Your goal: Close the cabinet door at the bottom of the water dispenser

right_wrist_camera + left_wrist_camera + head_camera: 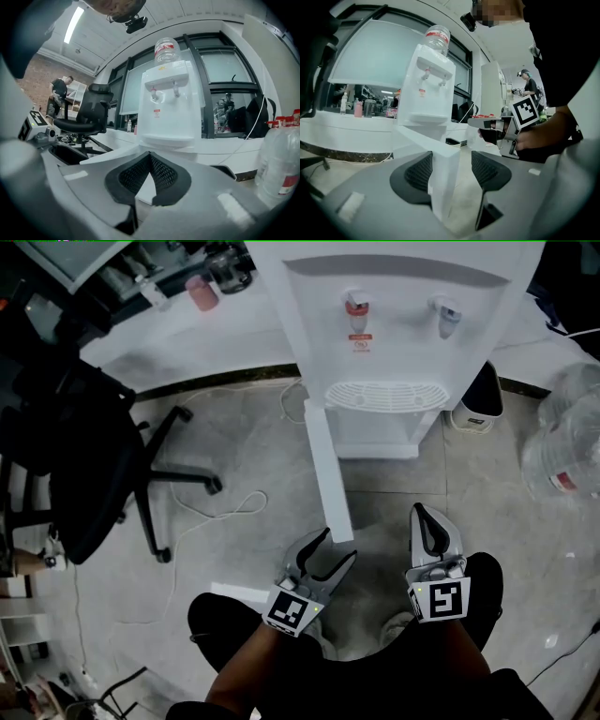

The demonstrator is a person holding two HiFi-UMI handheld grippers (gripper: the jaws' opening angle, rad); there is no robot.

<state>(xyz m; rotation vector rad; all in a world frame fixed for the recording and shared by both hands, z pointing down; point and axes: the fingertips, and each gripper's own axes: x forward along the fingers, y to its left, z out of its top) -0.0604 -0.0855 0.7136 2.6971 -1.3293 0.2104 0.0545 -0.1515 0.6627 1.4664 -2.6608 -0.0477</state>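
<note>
The white water dispenser [394, 324] stands at the far side of the floor with a bottle on top [437, 37]. Its bottom cabinet door [326, 465] is swung wide open and sticks out toward me as a long white panel. My left gripper [336, 547] is open, and the door's free edge [443, 168] stands between its jaws, close to the left pad and clear of the right one. My right gripper [419, 514] is to the right of the door, shut with nothing in it, pointing at the dispenser [168, 108].
A black office chair [84, 456] stands at the left, with a white cable [225, 507] looping on the floor beside it. Large clear water bottles [567, 442] lie at the right, and a small black and white bin [480, 399] sits by the dispenser's right side.
</note>
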